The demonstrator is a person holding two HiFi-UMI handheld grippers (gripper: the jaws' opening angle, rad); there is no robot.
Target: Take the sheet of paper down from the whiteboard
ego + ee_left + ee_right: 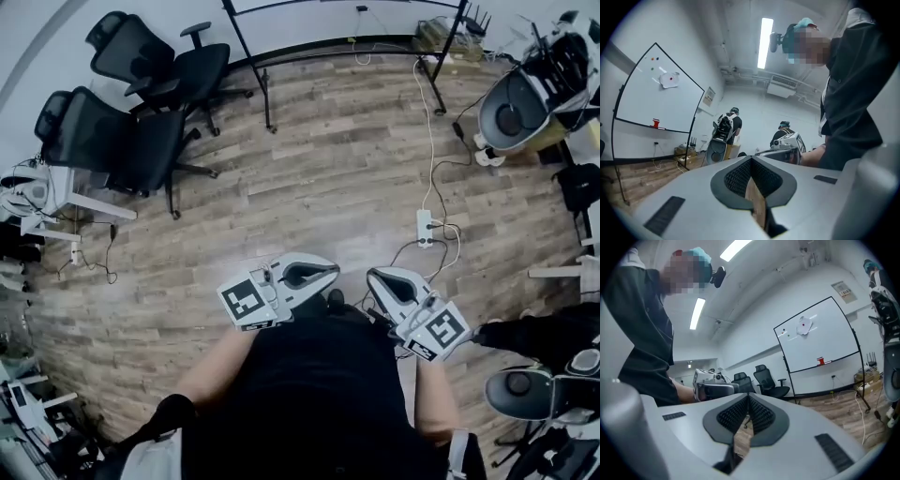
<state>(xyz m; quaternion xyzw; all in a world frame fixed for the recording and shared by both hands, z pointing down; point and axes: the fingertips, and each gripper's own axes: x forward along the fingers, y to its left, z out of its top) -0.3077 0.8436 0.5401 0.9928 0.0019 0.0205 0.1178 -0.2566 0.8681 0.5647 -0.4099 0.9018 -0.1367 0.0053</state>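
Note:
The whiteboard point(656, 96) stands far off on a black frame, and a small sheet of paper point(669, 79) hangs near its top under a red magnet. The right gripper view shows the same whiteboard point(818, 336) and paper point(804, 326). Only the board's frame legs point(251, 66) appear in the head view. My left gripper point(333, 272) and right gripper point(373, 276) are held close to my body, tips turned toward each other. Both are shut with nothing between the pads, as seen on the left gripper point(751, 159) and the right gripper point(748, 397). Neither is near the board.
Two black office chairs point(141, 103) stand at the left of the wooden floor. A power strip point(424, 227) with cables lies ahead on the right, near grey equipment point(516, 112). A red object point(656, 123) sits on the board's ledge. Two people point(729, 124) stand further back.

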